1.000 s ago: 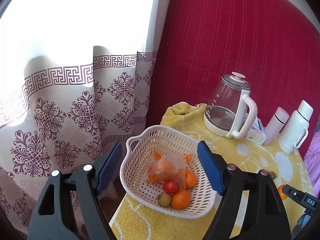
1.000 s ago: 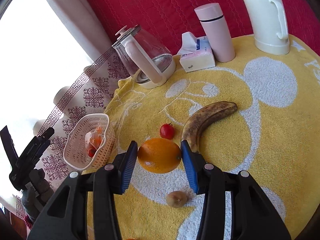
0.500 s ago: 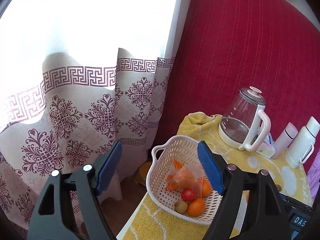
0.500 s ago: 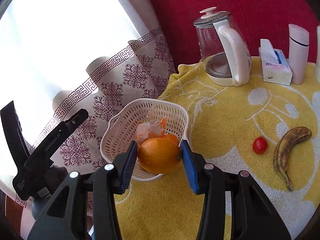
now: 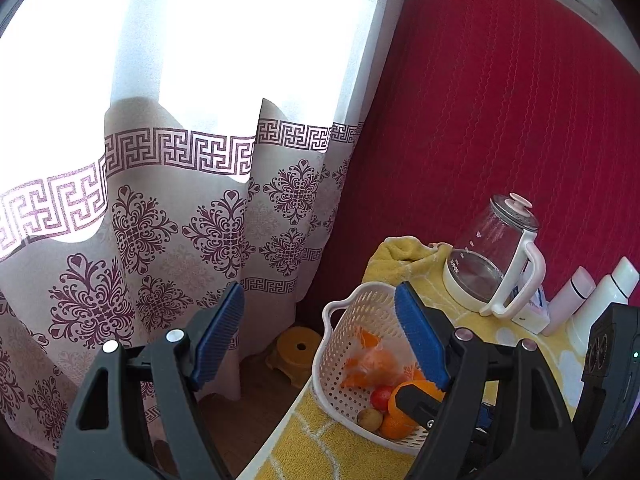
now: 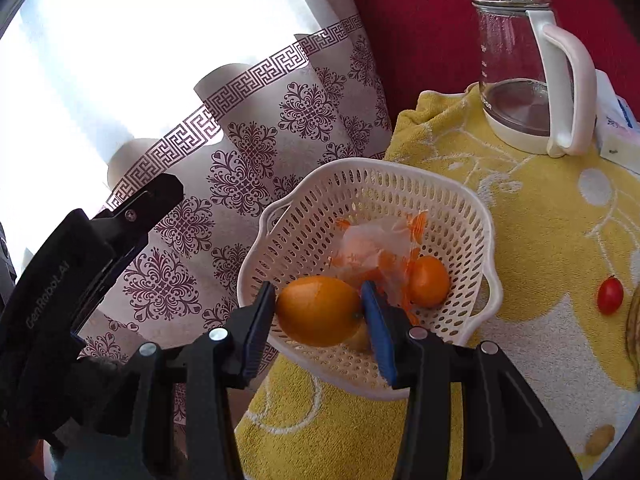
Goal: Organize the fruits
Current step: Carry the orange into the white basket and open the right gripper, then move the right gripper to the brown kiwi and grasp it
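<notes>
My right gripper point(image 6: 320, 314) is shut on a large orange point(image 6: 318, 310) and holds it just inside the near rim of the white perforated basket point(image 6: 480, 220). The basket holds a small orange point(image 6: 428, 280) and a clear bag of orange pieces point(image 6: 376, 244). In the left wrist view the basket point(image 5: 352, 312) also shows a red tomato point(image 5: 382, 396) and a kiwi point(image 5: 370, 418). My left gripper point(image 5: 320, 304) is open and empty, off the table's left edge beside the basket. A cherry tomato point(image 6: 610, 296) lies on the yellow towel point(image 6: 532, 216).
A glass kettle point(image 6: 520, 68) stands behind the basket, with a tissue box point(image 6: 616, 124) next to it. Two flasks point(image 5: 600, 300) stand at the back. A banana's edge point(image 6: 634, 324) and a small brownish fruit point(image 6: 600, 436) lie right. A patterned curtain point(image 5: 180, 220) hangs left.
My right gripper has carried the large orange left, from near the banana to over the basket. My left gripper has drawn back and to the left, away from the basket.
</notes>
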Demonstrator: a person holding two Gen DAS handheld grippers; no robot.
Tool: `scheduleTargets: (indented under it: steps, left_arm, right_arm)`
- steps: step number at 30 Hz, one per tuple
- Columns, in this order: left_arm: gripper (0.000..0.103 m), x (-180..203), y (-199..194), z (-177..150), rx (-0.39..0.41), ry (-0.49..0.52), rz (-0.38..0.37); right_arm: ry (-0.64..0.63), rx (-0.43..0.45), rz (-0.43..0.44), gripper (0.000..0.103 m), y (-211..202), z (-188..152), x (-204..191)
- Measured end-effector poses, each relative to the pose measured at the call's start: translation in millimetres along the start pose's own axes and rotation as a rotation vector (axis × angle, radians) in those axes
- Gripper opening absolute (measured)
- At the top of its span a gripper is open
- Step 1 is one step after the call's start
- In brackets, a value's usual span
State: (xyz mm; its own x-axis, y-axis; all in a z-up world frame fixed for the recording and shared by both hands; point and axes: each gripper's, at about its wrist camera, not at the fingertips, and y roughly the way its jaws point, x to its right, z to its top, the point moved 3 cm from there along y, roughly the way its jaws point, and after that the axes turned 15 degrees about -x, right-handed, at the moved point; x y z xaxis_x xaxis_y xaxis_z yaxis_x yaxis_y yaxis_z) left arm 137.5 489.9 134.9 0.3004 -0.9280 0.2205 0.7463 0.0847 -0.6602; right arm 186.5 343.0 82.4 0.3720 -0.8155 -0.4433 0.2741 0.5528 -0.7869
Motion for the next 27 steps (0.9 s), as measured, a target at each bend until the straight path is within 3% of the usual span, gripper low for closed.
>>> scheduleTargets:
  steps: [12,27]
  left_arm:
    - [0.079,0,-1,0,0.0,-0.002,-0.008]
    - [0.079,23,-2,-6,0.0,0.058,-0.017]
  right_arm:
    - [-0.045,0.006,0.054,0.047,-11,-10,-7]
    - [0.045,0.046,-0.023,0.047,-37,-22,49]
